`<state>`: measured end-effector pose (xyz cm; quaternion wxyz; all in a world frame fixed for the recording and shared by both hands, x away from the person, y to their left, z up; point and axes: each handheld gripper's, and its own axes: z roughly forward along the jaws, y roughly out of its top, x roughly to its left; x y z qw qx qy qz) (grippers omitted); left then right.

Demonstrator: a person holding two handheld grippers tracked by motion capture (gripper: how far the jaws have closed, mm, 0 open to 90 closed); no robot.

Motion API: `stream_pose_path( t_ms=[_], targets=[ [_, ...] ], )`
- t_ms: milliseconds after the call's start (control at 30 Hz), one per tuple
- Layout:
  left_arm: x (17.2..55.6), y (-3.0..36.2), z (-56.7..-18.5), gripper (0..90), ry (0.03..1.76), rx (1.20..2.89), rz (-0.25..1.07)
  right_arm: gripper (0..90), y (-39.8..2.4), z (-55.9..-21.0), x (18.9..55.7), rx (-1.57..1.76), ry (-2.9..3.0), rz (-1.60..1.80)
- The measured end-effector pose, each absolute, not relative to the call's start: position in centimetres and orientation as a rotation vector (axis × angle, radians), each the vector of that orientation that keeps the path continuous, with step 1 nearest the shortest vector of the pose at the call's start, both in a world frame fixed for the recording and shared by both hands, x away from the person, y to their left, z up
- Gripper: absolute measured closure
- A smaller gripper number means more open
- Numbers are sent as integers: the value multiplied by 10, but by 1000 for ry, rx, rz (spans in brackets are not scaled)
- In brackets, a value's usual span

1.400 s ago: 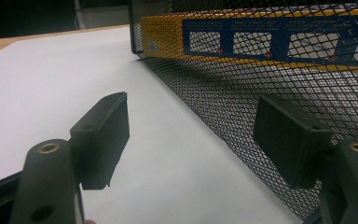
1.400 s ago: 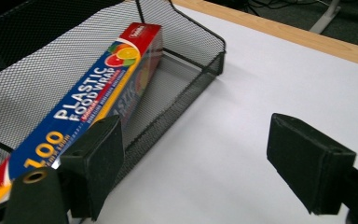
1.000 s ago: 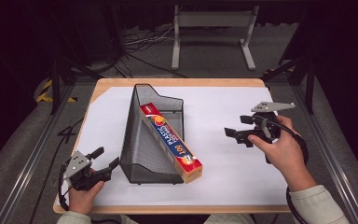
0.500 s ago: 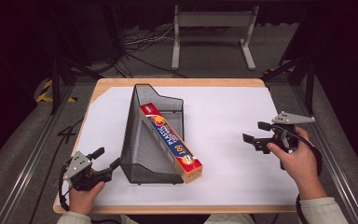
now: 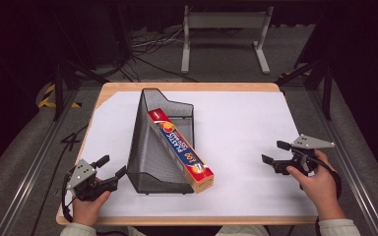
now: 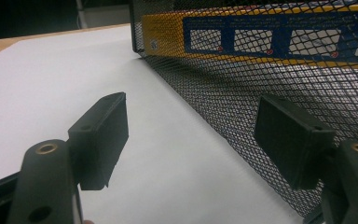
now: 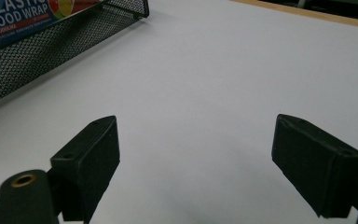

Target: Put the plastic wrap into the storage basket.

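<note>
- Your right gripper (image 5: 271,154) has just been opening, jaws spread, nothing between them, at 3 o'clock of the box (image 5: 181,149).
- Your left gripper (image 5: 109,165) is released, at 7 o'clock beside the mesh basket (image 5: 142,147).
- The box lies tilted in that basket.

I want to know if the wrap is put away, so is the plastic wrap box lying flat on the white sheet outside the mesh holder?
No, the plastic wrap box leans inside the mesh holder, its near end poking out the open front.
</note>
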<state>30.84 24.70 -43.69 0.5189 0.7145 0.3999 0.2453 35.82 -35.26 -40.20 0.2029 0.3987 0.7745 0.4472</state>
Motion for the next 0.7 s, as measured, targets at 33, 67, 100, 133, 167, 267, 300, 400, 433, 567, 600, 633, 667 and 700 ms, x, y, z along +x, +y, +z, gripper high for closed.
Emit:
stream_pose_path(
  t_ms=[33,67,100,133,167,267,300,400,433,567,600,633,667,700],
  targets=[
    [308,247,-437,268,959,1713,588,154,-354,-406,357,1117,2165,1241],
    [309,247,-437,267,959,1715,587,153,-354,-408,357,1119,2166,1236],
    [309,247,-437,267,959,1715,587,142,-355,-411,357,1126,2167,1235],
    [309,247,-437,267,959,1716,587,128,-355,-413,358,1135,2167,1236],
    [309,247,-437,267,959,1715,587,126,-355,-416,358,1147,2173,1230],
    [309,247,-437,267,956,1717,587,126,-355,-426,359,1149,2186,1210],
    [310,247,-437,267,955,1716,585,125,-354,-429,359,1151,2186,1209],
    [310,247,-437,267,955,1714,586,119,-355,-437,357,1145,2194,1213],
    [310,247,-437,267,955,1714,586,119,-355,-437,357,1145,2194,1213],
    [310,248,-437,267,956,1714,585,119,-358,-440,354,1138,2181,1232],
    [310,248,-437,267,956,1713,585,118,-359,-440,354,1143,2174,1240],
    [310,248,-437,267,959,1711,587,117,-360,-440,353,1153,2167,1252],
    [310,248,-437,267,961,1712,586,112,-361,-441,353,1168,2161,1264],
    [311,247,-437,268,963,1713,586,110,-362,-441,353,1171,2159,1279]
  ],
)
